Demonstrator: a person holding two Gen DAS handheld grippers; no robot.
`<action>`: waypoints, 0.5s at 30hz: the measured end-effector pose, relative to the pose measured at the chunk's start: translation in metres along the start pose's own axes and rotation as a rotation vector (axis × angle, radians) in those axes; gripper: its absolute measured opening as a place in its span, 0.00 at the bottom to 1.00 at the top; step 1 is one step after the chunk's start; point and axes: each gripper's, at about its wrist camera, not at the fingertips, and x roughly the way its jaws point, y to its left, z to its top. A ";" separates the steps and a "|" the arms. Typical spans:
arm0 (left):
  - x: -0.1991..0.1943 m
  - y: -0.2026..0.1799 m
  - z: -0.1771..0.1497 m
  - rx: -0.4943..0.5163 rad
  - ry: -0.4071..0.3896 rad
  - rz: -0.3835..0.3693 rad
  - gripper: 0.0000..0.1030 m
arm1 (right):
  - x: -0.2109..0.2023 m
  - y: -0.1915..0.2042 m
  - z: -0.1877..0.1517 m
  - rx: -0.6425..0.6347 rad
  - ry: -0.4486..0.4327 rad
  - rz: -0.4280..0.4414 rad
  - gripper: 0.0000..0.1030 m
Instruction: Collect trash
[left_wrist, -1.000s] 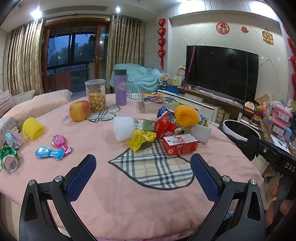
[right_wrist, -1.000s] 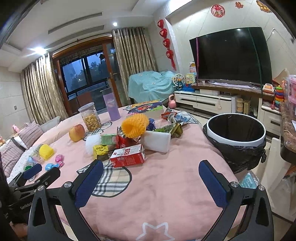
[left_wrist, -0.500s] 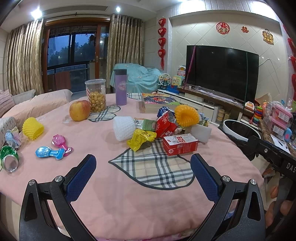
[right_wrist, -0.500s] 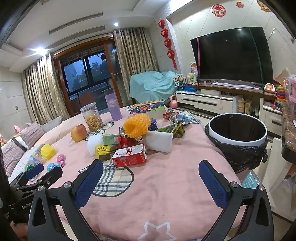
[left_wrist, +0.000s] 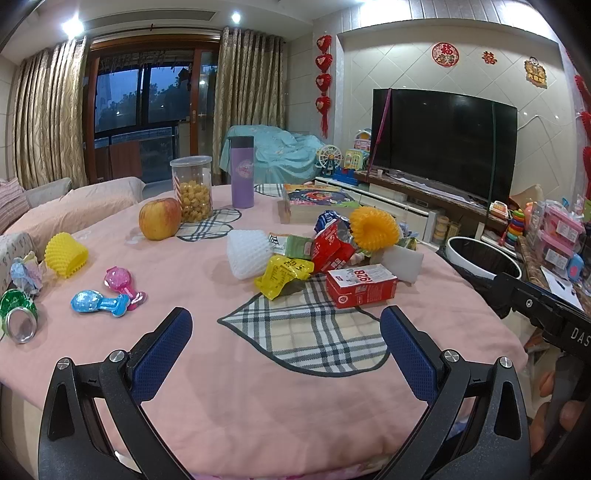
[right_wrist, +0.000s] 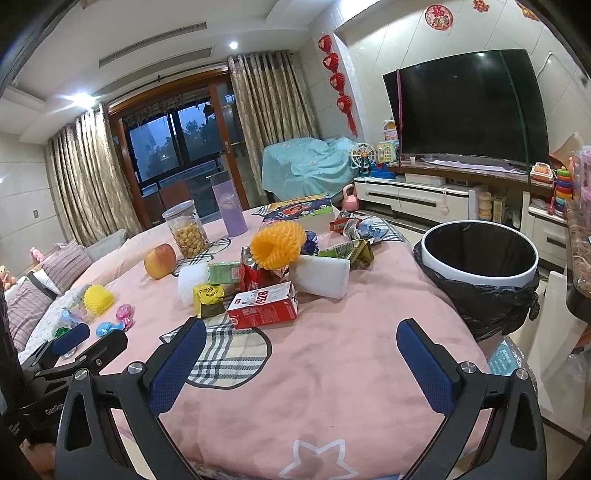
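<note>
A heap of trash lies mid-table: a red 1928 carton (left_wrist: 361, 287) (right_wrist: 263, 309), a yellow wrapper (left_wrist: 282, 274) (right_wrist: 208, 293), white foam netting (left_wrist: 246, 253), an orange foam net (left_wrist: 373, 228) (right_wrist: 277, 245), a white foam block (right_wrist: 320, 276) and crumpled red and green packets. A white-rimmed bin with a black bag (right_wrist: 480, 254) (left_wrist: 480, 256) stands beside the table's right edge. My left gripper (left_wrist: 286, 347) is open over the near plaid patch, holding nothing. My right gripper (right_wrist: 301, 356) is open, short of the carton, also holding nothing.
Pink tablecloth (left_wrist: 236, 391) covers a round table. On it stand an apple (left_wrist: 160, 223), a snack jar (left_wrist: 192, 194), a purple flask (left_wrist: 242, 171), a book (left_wrist: 314, 201), a yellow net (left_wrist: 66, 254), toy rattles (left_wrist: 110, 293) and a green can (left_wrist: 16, 315). TV cabinet (right_wrist: 424, 195) behind.
The right wrist view has crept slightly forward and left toward the trash heap. The left gripper has not moved. Both stay open.
</note>
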 end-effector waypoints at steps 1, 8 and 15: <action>0.000 0.001 -0.001 -0.001 0.003 -0.001 1.00 | 0.000 0.000 0.000 0.001 0.001 0.001 1.00; 0.006 0.011 -0.005 -0.015 0.031 0.000 1.00 | 0.003 0.002 -0.002 0.010 0.004 0.006 1.00; 0.022 0.019 -0.008 -0.023 0.085 0.006 1.00 | 0.018 0.008 -0.002 0.005 0.051 0.040 1.00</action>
